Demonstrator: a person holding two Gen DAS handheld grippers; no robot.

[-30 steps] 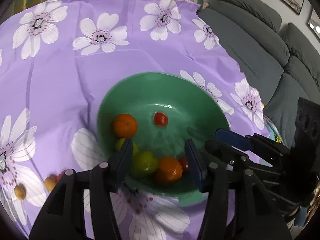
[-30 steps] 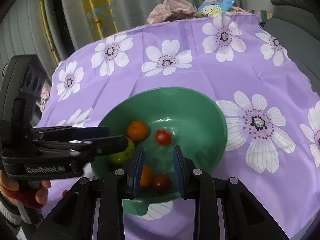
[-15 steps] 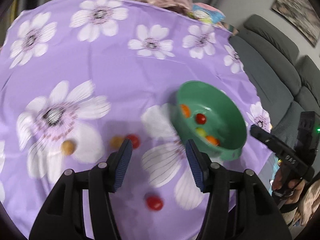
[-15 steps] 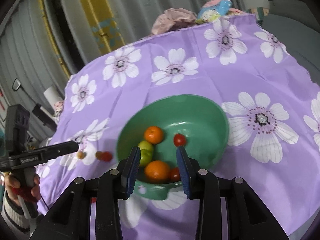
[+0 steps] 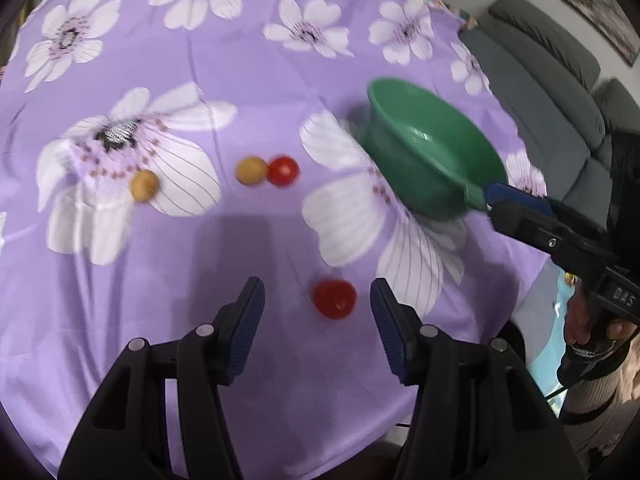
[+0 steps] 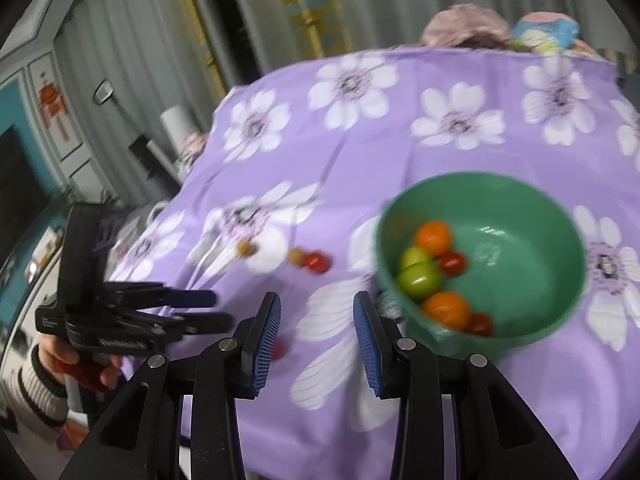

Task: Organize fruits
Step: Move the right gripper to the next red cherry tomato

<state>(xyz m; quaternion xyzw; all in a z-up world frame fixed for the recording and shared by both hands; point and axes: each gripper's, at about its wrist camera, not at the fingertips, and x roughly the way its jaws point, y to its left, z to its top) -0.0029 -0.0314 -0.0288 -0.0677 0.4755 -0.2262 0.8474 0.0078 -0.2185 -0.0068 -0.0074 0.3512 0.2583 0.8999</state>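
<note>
Two grippers hover over a purple flowered tablecloth. The left gripper, released, straddles a red tomato near the front edge. The right gripper, just widened, grasps nothing beside the green bowl. Its lettering is unreadable.

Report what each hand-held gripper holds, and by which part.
Nothing is held. The left hand-held gripper stands open around a red tomato; the right hand-held gripper is open, empty.

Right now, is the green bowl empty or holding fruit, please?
Holding fruit: the green bowl contains two oranges, two green fruits and two red tomatoes, seen from the right wrist.
</note>
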